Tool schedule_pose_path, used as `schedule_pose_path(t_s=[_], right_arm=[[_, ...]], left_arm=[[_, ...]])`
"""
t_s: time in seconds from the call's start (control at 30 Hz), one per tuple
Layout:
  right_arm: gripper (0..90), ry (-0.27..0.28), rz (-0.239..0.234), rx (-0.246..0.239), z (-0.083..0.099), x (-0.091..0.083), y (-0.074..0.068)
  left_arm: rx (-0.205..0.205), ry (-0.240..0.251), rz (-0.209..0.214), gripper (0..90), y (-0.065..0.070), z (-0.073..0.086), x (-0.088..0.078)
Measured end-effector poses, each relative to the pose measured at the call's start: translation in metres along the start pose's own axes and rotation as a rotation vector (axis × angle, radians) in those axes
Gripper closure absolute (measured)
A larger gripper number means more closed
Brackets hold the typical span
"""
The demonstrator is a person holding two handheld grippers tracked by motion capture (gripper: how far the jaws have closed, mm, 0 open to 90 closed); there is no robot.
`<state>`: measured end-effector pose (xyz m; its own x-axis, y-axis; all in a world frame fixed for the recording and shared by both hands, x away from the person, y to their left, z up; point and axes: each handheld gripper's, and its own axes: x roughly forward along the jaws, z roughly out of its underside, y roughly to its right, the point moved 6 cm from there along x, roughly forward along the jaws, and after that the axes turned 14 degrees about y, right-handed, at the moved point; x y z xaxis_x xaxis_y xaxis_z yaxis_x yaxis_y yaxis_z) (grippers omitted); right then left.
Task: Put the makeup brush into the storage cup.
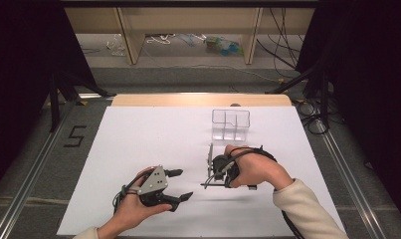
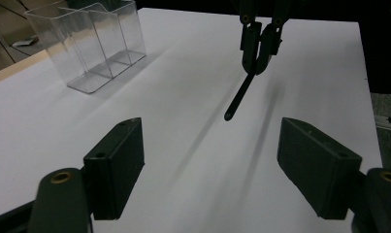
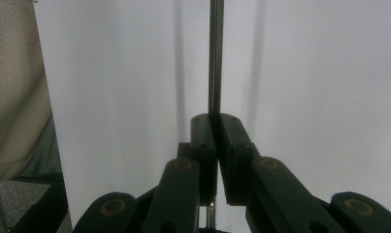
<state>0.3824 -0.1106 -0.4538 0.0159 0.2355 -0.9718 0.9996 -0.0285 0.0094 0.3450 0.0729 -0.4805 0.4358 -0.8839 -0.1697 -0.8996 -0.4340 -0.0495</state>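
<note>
two forearms come in at the bottom of the high view, the right one in a cream knit sleeve (image 1: pixel 307 209). left gripper (image 1: pixel 182 184) lies low over the matte white table sheet (image 1: pixel 138 139), its black angular jaws spread apart with nothing between them and a grey three-cornered plate on top. right gripper (image 1: pixel 209 173) sits further in, its jaws pinched on a thin dark rod (image 1: pixel 210 155) that runs up toward the clear plastic organizer (image 1: pixel 231 124). that organizer is a boxy, glossy, see-through bin with inner dividers, standing upright near the table's far edge, apart from the rod.

blocky black pads (image 2: pixel 118 165) frame the left gripper view, set wide apart over bare white sheet. beyond them the right gripper (image 2: pixel 257 60) hangs down, clamped on the slim rod (image 2: pixel 237 99), whose rounded tip hovers just above the sheet. the organizer (image 2: pixel 93 43) stands at upper left, its walls transparent and smooth.

closed black jaws with brass-coloured pivot pins rise in the right gripper view, pressing the straight, smooth rod (image 3: pixel 215 63) between them; it runs up out of frame against the white sheet (image 3: pixel 319 73).
</note>
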Motion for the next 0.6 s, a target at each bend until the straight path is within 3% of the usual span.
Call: schedule_pose_path(t_s=[0.13,0.17,0.23,0.3,0.37,0.4,0.43,0.53,0.6], right_arm=[[86.0,-0.001,-0.003,-0.004,-0.003,0.000,-0.002],[86.1,0.006,-0.013,-0.006,-0.004,0.001,-0.002],[86.0,0.011,-0.006,-0.037,-0.006,0.001,-0.001],[86.0,0.004,-0.008,-0.010,-0.008,0.001,-0.004],[86.0,0.004,-0.006,-0.017,-0.008,0.001,-0.003],[86.0,0.012,-0.008,-0.043,-0.009,0.001,-0.001],[86.0,0.005,-0.005,-0.019,-0.009,0.000,-0.003],[86.0,0.016,-0.008,-0.047,-0.010,0.002,-0.002],[86.0,0.005,-0.005,-0.026,-0.011,0.001,-0.004]], left_arm=[[-0.012,-0.002,0.004,25.7,0.002,0.000,0.005],[0.007,-0.006,0.012,25.8,0.001,0.000,0.006],[-0.013,-0.003,0.012,26.4,0.003,0.000,0.009],[0.001,-0.006,0.021,26.4,0.002,0.000,0.011],[-0.004,-0.012,0.018,26.5,0.003,0.001,0.012],[0.004,-0.010,0.025,26.7,0.003,0.001,0.013],[-0.007,-0.010,0.022,26.9,0.004,0.001,0.014],[0.002,-0.019,0.034,27.7,0.005,0.002,0.017],[0.004,-0.023,0.039,28.6,0.006,0.003,0.019]])
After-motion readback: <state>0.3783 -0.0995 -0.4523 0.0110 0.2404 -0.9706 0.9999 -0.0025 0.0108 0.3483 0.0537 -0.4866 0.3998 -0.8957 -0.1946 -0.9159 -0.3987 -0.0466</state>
